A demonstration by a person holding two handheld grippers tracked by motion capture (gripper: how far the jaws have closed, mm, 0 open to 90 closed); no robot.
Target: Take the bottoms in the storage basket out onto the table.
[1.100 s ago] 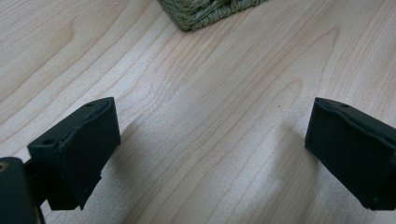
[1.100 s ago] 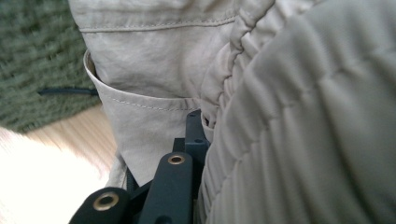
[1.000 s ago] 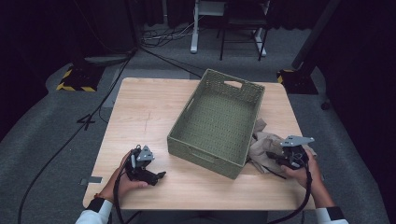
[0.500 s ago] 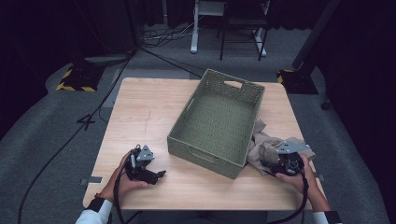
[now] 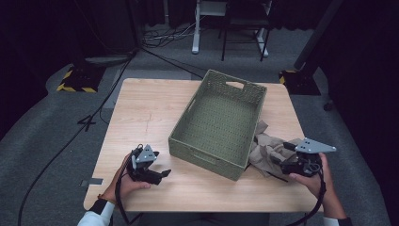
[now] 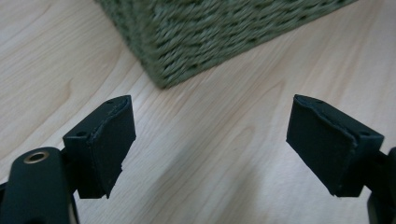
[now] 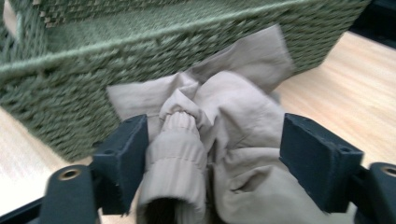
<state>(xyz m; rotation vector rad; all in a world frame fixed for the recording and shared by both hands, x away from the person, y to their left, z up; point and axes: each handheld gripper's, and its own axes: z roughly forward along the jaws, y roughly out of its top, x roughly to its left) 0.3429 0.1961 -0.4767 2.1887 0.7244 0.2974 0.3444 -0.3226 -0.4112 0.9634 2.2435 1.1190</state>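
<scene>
On tabletop (image 5: pixel 155 113): green woven basket (image 5: pixel 221 120) empty; tan garment (image 5: pixel 268 148) crumpled against its right wall. Right tool (image 7: pixel 212 154) just opening, jaws spread around garment cuff; left tool (image 6: pixel 210 144) spread, nothing between.

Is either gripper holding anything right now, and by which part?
Nothing is held. The right gripper has just been opening, its jaws apart around the beige garment's ribbed cuff. The left gripper is open over bare table.
</scene>
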